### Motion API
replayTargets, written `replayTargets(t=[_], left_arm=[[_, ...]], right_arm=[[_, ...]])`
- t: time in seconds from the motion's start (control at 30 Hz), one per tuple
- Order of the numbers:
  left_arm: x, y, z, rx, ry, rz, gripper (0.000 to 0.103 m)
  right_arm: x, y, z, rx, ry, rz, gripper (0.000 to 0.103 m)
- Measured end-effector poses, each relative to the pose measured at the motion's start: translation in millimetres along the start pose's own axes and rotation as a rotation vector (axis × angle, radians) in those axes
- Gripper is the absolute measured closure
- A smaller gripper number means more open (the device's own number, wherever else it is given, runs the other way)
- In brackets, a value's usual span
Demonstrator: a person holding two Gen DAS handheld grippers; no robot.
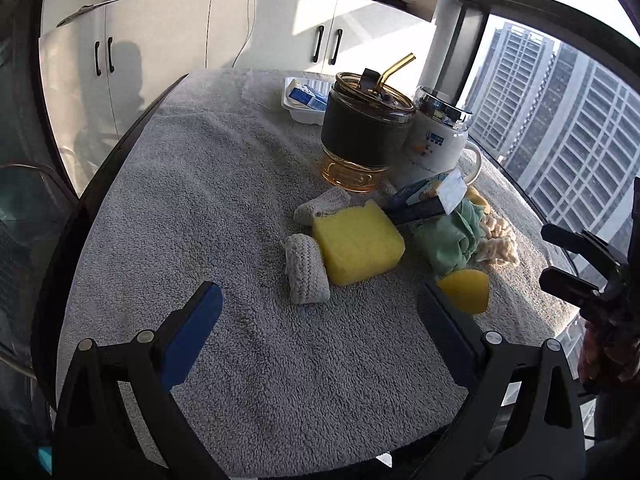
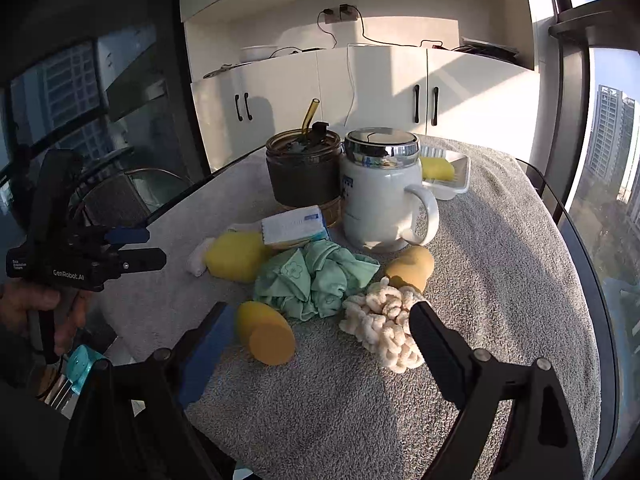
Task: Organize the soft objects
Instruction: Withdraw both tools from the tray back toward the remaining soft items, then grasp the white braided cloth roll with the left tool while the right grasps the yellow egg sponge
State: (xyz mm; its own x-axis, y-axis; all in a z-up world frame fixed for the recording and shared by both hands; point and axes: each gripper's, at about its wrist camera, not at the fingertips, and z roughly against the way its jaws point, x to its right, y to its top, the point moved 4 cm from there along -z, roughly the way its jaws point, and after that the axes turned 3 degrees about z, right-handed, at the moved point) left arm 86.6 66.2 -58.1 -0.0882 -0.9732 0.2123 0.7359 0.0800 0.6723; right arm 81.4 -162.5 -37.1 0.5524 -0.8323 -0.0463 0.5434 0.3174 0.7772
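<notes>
A pile of soft things lies on the grey towel (image 1: 224, 208). In the left wrist view I see a yellow sponge block (image 1: 357, 243), two knitted beige rolls (image 1: 306, 268), a green cloth (image 1: 450, 240), a cream chunky-knit piece (image 1: 498, 242) and a small yellow sponge (image 1: 466, 290). My left gripper (image 1: 320, 308) is open and empty, just in front of the pile. In the right wrist view my right gripper (image 2: 322, 322) is open and empty, its fingers either side of the small yellow sponge (image 2: 266, 332) and the cream knit (image 2: 384, 322), with the green cloth (image 2: 314, 278) behind.
A dark tumbler with a straw (image 1: 366, 128) and a white lidded mug (image 1: 438, 140) stand behind the pile, with a tissue pack (image 2: 294, 226) leaning there. A white tray (image 2: 452, 178) holds a yellow sponge. Another tan sponge (image 2: 412, 266) lies by the mug. The round table's edge is near.
</notes>
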Motion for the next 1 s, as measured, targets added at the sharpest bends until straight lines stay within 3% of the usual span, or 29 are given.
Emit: replayTargets(t=[0.17,0.3,0.57,0.87,1.0], left_arm=[[1.5,-8.0,-9.6,-0.016,0.069,-0.005,0.004],[0.1,-10.2,-21.0,-0.033,0.066,0.013,0.004],[-3.6,-3.0,-36.5,-0.042,0.093,0.013,0.004],[0.6,-4.6,-56.7,-0.087,0.117,-0.025,0.004],[-1.7,-3.6,-62.2,-0.089,0.126,-0.021,0.004]], right_arm=[[-21.8,-9.7,-11.7,-0.023,-0.029,-0.001,0.012],[-27.1,-15.5,-28.1,-0.073,-0.062,0.001,0.016],[-26.9,-24.2,-54.2,-0.128,-0.030,-0.019,0.028],[-30.2,-22.9,-72.7,-0.134,-0.033,0.011,0.029],[-33.8,-25.6,-78.7,-0.148,-0.056,0.049,0.035]])
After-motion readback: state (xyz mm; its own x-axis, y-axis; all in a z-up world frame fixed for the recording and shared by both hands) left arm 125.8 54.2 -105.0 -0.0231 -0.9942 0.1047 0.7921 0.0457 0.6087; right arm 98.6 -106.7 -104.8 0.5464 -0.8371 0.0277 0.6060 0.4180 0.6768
